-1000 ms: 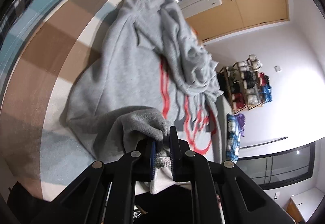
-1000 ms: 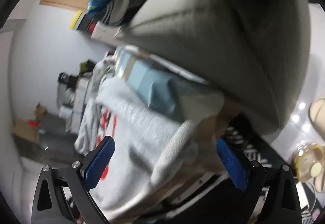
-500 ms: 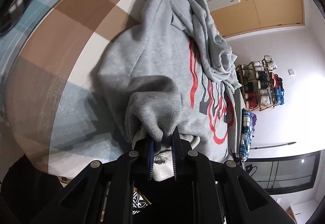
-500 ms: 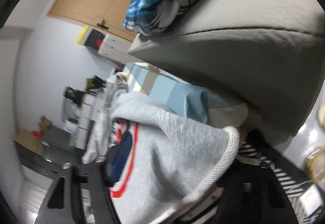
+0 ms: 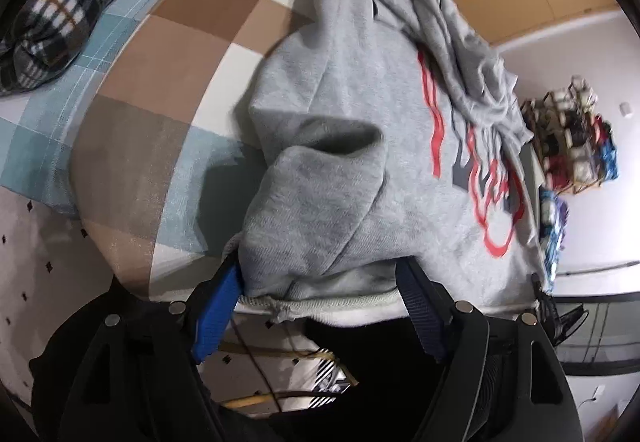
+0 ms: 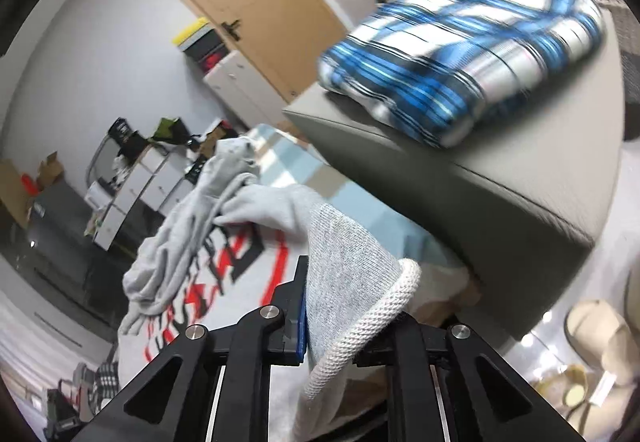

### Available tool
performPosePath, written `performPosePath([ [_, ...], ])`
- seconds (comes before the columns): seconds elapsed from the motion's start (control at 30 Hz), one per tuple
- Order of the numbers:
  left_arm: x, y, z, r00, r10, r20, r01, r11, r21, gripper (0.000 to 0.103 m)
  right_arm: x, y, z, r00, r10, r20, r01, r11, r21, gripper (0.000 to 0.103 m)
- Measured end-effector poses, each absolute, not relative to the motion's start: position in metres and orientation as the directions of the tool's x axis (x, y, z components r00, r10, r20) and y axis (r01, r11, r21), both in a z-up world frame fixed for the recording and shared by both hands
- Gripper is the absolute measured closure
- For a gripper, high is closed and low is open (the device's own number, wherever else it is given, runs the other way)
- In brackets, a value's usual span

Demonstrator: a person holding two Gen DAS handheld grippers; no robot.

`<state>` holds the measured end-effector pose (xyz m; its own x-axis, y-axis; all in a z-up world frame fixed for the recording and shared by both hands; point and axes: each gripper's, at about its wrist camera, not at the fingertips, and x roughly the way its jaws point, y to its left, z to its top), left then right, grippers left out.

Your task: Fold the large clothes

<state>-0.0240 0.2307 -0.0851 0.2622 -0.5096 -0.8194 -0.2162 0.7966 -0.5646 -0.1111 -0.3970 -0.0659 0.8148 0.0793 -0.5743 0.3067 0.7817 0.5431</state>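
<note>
**Mia:** Since the left claw (image 5: pixel 316 294) has just been opening, its two blue pads stand wide apart now. The folded grey hoodie (image 5: pixel 360 113) lies between them, but nothing pinches it.

**Ben:** And the right claw (image 6: pixel 352 326)?

**Mia:** It has just been closing. Now it is tight on the hoodie's bottom edge, right by the white knit band (image 6: pixel 372 322).

**Ben:** Where is the hoodie?

**Mia:** It lies spread on the checked bed cover (image 5: pixel 160 53). Its red print faces up. A bunched part, maybe a sleeve, sits on top at the far end.

**Ben:** What is around it?

**Mia:** A dark plaid pillow (image 5: pixel 68 5) is at one corner of the bed. A blue plaid shirt (image 6: pixel 464 69) rests on a grey block (image 6: pixel 500 185) beside the bed.

**Ben:** What could go wrong?

**Mia:** I think only one claw holds the cloth now. If it pulls the edge up fast, the fold the left claw let go of may slide open. The bunched part could also tumble off and mess up the pile.
</note>
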Motion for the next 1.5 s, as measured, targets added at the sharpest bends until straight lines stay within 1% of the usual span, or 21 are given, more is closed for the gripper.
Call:
performPosePath([
  [0.07,-0.028,0.231,-0.081,0.285,-0.444,-0.849,-0.229,0.829,-0.510,0.029,-0.107,-0.394,-0.062,0.816,0.090,-0.571,0.292,0.789,0.541,0.089],
  [0.17,-0.032,0.230,-0.073,0.313,-0.381,-0.870,-0.196,0.870,-0.452,0.029,-0.101,-0.387,-0.061,0.815,0.109,-0.569,0.275,0.792,0.545,0.089],
  [0.27,-0.029,0.235,-0.083,0.287,-0.432,-0.855,-0.209,0.843,-0.495,0.025,-0.099,-0.384,-0.060,0.812,0.123,-0.570,0.257,0.802,0.539,0.089],
  [0.3,-0.026,0.234,-0.086,0.280,-0.451,-0.847,-0.201,0.835,-0.512,0.017,-0.098,-0.383,-0.060,0.812,0.131,-0.569,0.250,0.802,0.542,0.089],
  [0.37,-0.024,0.233,-0.082,0.304,-0.504,-0.809,-0.181,0.802,-0.568,0.016,-0.096,-0.381,-0.059,0.812,0.143,-0.567,0.239,0.804,0.545,0.089],
  [0.43,-0.019,0.234,-0.086,0.298,-0.587,-0.753,-0.178,0.741,-0.648,0.016,-0.096,-0.380,-0.058,0.811,0.156,-0.564,0.226,0.806,0.548,0.089],
  [0.5,-0.015,0.234,-0.088,0.309,-0.609,-0.731,-0.156,0.725,-0.671,0.016,-0.096,-0.379,-0.057,0.811,0.165,-0.562,0.217,0.807,0.550,0.089],
  [0.57,-0.009,0.231,-0.090,0.286,-0.621,-0.729,-0.139,0.726,-0.673,0.016,-0.095,-0.379,-0.058,0.808,0.176,-0.563,0.208,0.808,0.551,0.089],
  [0.67,-0.004,0.225,-0.086,0.284,-0.593,-0.754,-0.080,0.769,-0.635,0.018,-0.094,-0.378,-0.058,0.805,0.186,-0.564,0.197,0.812,0.549,0.089],
  [0.7,-0.003,0.224,-0.083,0.304,-0.613,-0.729,-0.043,0.756,-0.653,0.036,-0.094,-0.377,-0.058,0.803,0.192,-0.564,0.190,0.814,0.548,0.089],
  [0.73,-0.002,0.220,-0.082,0.294,-0.634,-0.715,-0.023,0.743,-0.669,0.076,-0.093,-0.376,-0.057,0.804,0.193,-0.563,0.186,0.817,0.546,0.089],
  [0.77,0.000,0.216,-0.085,0.256,-0.659,-0.707,-0.005,0.730,-0.683,0.096,-0.093,-0.376,-0.056,0.804,0.195,-0.561,0.181,0.819,0.544,0.089],
  [0.8,0.000,0.215,-0.088,0.224,-0.682,-0.696,-0.004,0.713,-0.701,0.100,-0.092,-0.375,-0.056,0.805,0.199,-0.559,0.175,0.820,0.545,0.089],
  [0.87,-0.002,0.212,-0.092,0.208,-0.669,-0.714,-0.017,0.727,-0.686,0.100,-0.091,-0.376,-0.053,0.811,0.210,-0.546,0.161,0.818,0.553,0.089],
  [0.93,-0.008,0.210,-0.088,0.211,-0.671,-0.711,-0.018,0.724,-0.689,0.100,-0.092,-0.378,-0.051,0.818,0.251,-0.518,0.126,0.801,0.586,0.089],
  [1.07,-0.026,0.218,-0.073,0.248,-0.674,-0.696,-0.042,0.711,-0.702,0.100,-0.094,-0.395,-0.047,0.840,0.315,-0.442,0.103,0.708,0.699,0.091],
  [1.2,-0.043,0.224,-0.069,0.260,-0.697,-0.668,-0.073,0.676,-0.734,0.100,-0.098,-0.416,-0.043,0.860,0.335,-0.385,0.106,0.620,0.777,0.091],
  [1.33,-0.063,0.231,-0.075,0.275,-0.737,-0.618,-0.098,0.618,-0.780,0.101,-0.099,-0.421,-0.041,0.861,0.387,-0.331,0.074,0.549,0.833,0.091],
  [1.4,-0.062,0.229,-0.077,0.295,-0.742,-0.602,-0.113,0.599,-0.793,0.101,-0.096,-0.420,-0.039,0.854,0.417,-0.312,0.053,0.527,0.848,0.091],
  [1.43,-0.061,0.230,-0.079,0.305,-0.754,-0.582,-0.120,0.576,-0.809,0.101,-0.093,-0.417,-0.036,0.849,0.426,-0.312,0.046,0.528,0.848,0.091],
  [1.5,-0.059,0.232,-0.080,0.332,-0.750,-0.572,-0.142,0.560,-0.816,0.101,-0.085,-0.410,-0.030,0.839,0.443,-0.316,0.031,0.541,0.840,0.091],
])
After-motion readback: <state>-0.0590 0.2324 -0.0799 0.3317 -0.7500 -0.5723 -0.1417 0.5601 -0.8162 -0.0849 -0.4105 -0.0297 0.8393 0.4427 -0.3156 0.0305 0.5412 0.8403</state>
